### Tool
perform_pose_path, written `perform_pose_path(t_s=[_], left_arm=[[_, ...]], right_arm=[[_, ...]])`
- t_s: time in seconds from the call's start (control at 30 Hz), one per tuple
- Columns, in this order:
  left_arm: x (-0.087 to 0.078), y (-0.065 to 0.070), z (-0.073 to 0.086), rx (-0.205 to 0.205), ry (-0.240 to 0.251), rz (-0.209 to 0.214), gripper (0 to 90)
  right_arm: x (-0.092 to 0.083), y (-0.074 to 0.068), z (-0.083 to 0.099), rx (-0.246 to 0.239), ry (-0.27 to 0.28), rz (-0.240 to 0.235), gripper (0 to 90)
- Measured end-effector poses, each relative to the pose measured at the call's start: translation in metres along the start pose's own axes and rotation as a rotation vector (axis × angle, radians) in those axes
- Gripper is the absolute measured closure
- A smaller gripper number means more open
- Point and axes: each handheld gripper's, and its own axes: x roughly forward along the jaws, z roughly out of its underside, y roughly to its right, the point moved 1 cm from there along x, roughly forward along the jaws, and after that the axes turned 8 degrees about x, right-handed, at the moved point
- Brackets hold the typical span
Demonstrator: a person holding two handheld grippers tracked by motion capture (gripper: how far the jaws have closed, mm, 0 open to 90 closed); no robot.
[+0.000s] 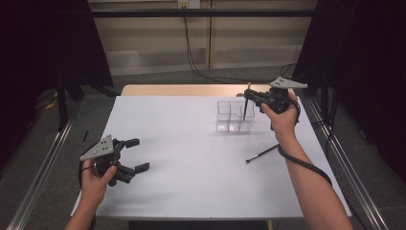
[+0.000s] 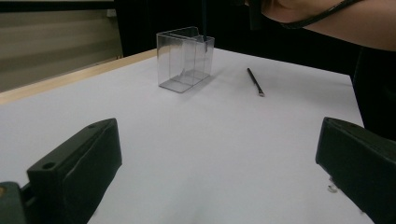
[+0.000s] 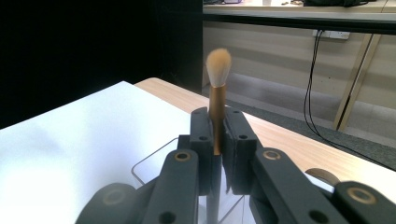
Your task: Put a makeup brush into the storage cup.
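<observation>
Left gripper [image 1: 135,155] sits low at the near left part of the white table [image 1: 191,158], held in the person's left hand [image 1: 98,179] with the forearm coming in from the near edge; grey three-cornered plate on top, body roughly level, jaws pointing toward the table's right side. Its jaws stand wide apart with nothing between them; in the left gripper view the two black jaws frame bare tabletop, and the surface lies close beneath them. Ahead of those jaws, well apart from them, a second slim black brush [image 2: 255,82] lies flat on the table, by itself. Beyond it and to its left in that view stands the clear plastic organiser [image 2: 185,59], upright, divided into compartments. Right forearm extends from the near right corner up toward the far right of the table, cable looped around the wrist; right hand [image 1: 282,117] is raised above the surface, just beside the organiser's right end. Right gripper [image 1: 250,98] points toward the organiser and is clamped on a makeup brush [image 3: 217,100], jaws pressed against the gold ferrule. Brush held close to upright: pale bristles up, dark handle [image 1: 245,111] hanging down into the organiser's rightmost compartment. Whether the handle tip touches the compartment floor cannot be told.
</observation>
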Motion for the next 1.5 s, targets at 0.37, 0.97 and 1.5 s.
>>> perform_pose_path(t_s=[0.37,0.97,1.5], left_arm=[[0.0,0.0,0.0,-0.001,-0.001,0.0,0.2],[0.0,0.0,0.001,0.002,-0.004,-0.001,0.2],[0.002,0.001,0.001,-0.001,-0.007,-0.001,0.2]], right_arm=[[0.001,0.0,0.003,0.003,-0.009,0.0,83.8],[-0.009,-0.007,0.011,0.026,0.009,-0.021,24.6],[-0.033,-0.015,0.033,0.014,0.024,-0.055,12.0]])
